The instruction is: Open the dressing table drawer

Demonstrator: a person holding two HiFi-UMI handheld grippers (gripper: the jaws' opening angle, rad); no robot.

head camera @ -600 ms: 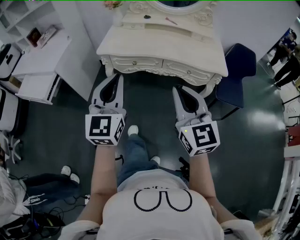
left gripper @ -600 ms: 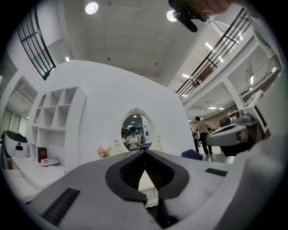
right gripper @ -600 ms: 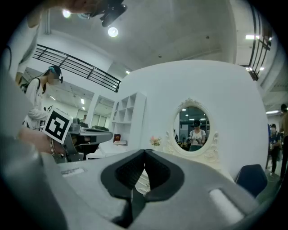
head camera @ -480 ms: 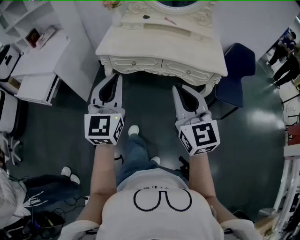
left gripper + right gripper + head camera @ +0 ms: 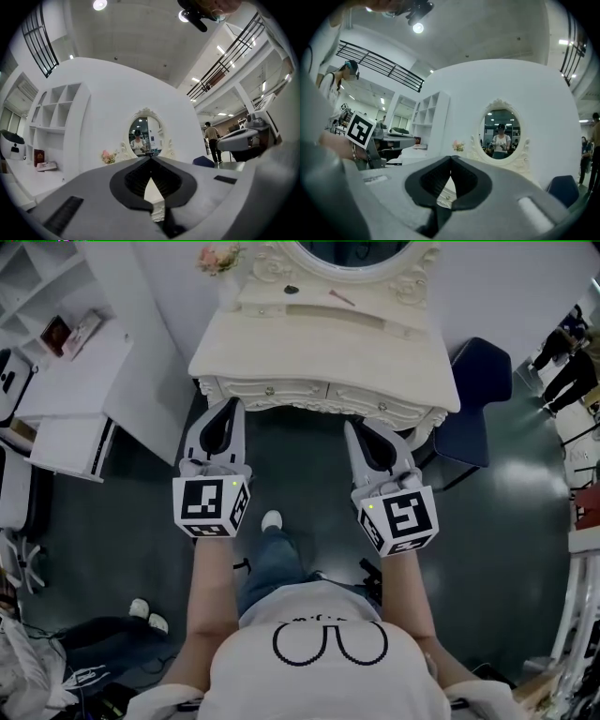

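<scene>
One cream dressing table (image 5: 319,351) stands on dark floor (image 5: 502,517).

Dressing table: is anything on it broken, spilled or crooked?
Nothing stands out. The dressing table stands straight, its two front drawers look shut and flush, the pink flowers sit at the back left corner, and nothing looks spilled on its top.

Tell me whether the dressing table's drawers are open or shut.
Shut. Both drawer fronts sit flush under the edge of the tabletop, and neither one sticks out.
</scene>
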